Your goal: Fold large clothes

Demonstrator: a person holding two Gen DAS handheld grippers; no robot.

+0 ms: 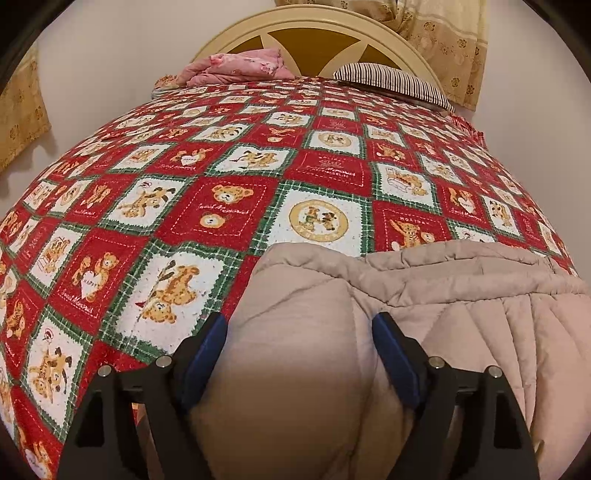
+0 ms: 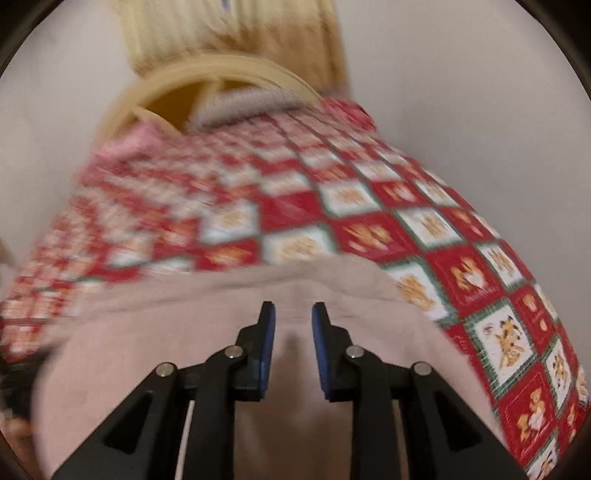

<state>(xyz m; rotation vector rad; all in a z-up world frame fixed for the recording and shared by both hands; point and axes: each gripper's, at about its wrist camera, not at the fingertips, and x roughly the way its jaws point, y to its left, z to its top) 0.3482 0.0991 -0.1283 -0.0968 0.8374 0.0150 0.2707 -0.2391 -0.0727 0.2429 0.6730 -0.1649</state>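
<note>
A beige quilted padded jacket lies on the near part of the bed, its puffy folds bunched toward the front edge. My left gripper stands wide open, and a rounded bulge of the jacket rises between its blue pads without being visibly pinched. In the blurred right wrist view the jacket spreads flat under my right gripper. Its jaws stand a narrow gap apart, and only the cloth below shows through that gap.
A red, white and green teddy-bear quilt covers the bed. At the far end are a cream headboard, a crumpled pink cloth and a striped pillow. Patterned curtains hang behind, and pale walls flank the bed.
</note>
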